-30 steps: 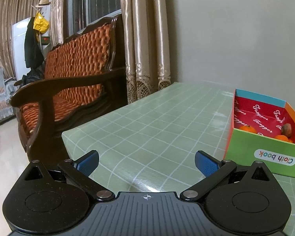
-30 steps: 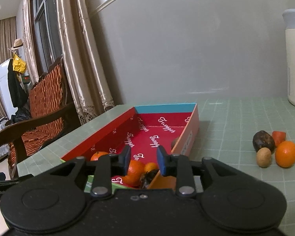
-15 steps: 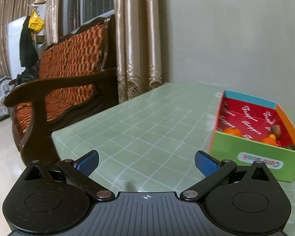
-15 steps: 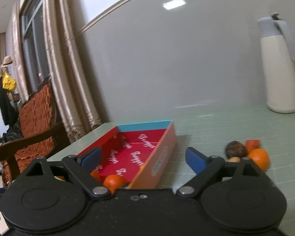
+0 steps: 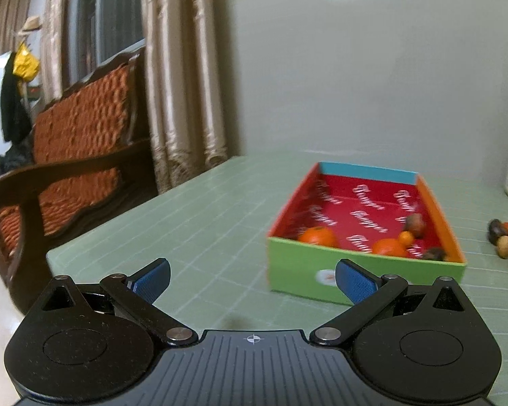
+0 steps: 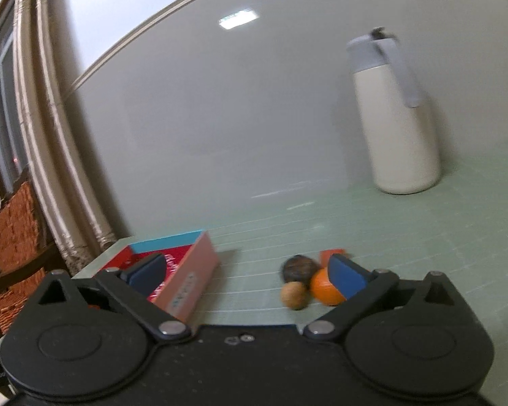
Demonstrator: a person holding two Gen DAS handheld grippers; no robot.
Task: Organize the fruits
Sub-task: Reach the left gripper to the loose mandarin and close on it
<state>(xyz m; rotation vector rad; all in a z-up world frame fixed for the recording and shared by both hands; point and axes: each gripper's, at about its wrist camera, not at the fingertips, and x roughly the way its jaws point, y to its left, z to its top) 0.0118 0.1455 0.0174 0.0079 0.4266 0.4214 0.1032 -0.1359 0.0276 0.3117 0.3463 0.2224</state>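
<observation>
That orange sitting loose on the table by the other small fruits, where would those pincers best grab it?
Around its widest middle, coming from above. The orange is round and sits low on the table, with the tan fruit and dark fruit close beside it, so a sideways approach would probably bump them. The right gripper, jaws opening and empty, looks nearest.

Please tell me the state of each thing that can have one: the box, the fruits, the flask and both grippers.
Colourful cardboard box: open, part filled with fruit.
Orange tangerine in the box: resting loose.
Tangerine on the table: outside the box, not gripped.
White thermos flask: upright, lid closed.
Left gripper: open, empty.
Right gripper: jaws opening, nothing held.
</observation>
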